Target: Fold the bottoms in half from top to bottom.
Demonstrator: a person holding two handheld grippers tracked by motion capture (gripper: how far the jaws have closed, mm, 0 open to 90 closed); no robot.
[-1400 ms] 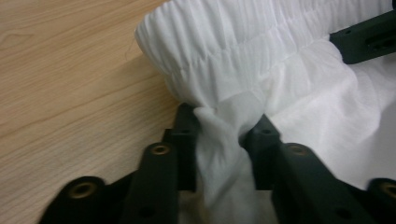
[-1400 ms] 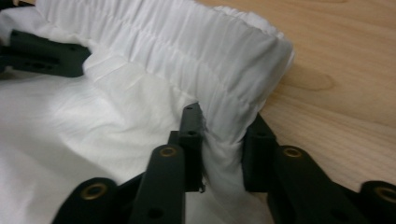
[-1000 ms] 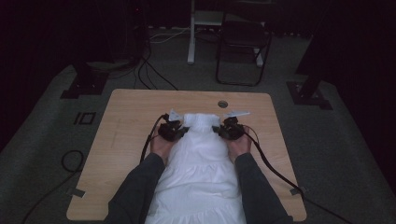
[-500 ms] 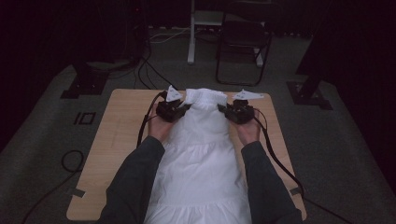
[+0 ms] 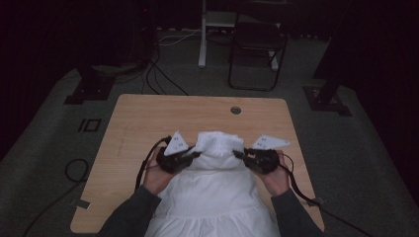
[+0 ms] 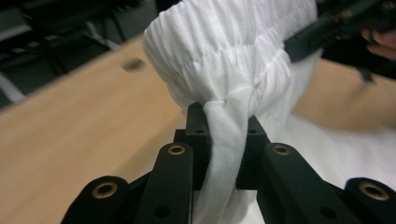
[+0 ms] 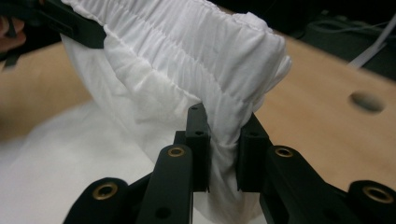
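Observation:
A white garment with a gathered elastic band lies on the wooden table and runs off its near edge. My left gripper is shut on the left end of the band, and my right gripper on the right end. The band hangs bunched between them, raised off the table. In the left gripper view the jaws pinch a fold of the cloth; the other gripper is at the top right. In the right gripper view the jaws clamp the band.
A round cable hole sits near the table's far edge. Beyond the table stand a dark folding chair and a white post. Cables lie on the carpet at the left. Black stand bases flank the table.
Both grippers first carried the band toward the table's far side, then drew it back toward the person. The band is now bunched and lifted between them.

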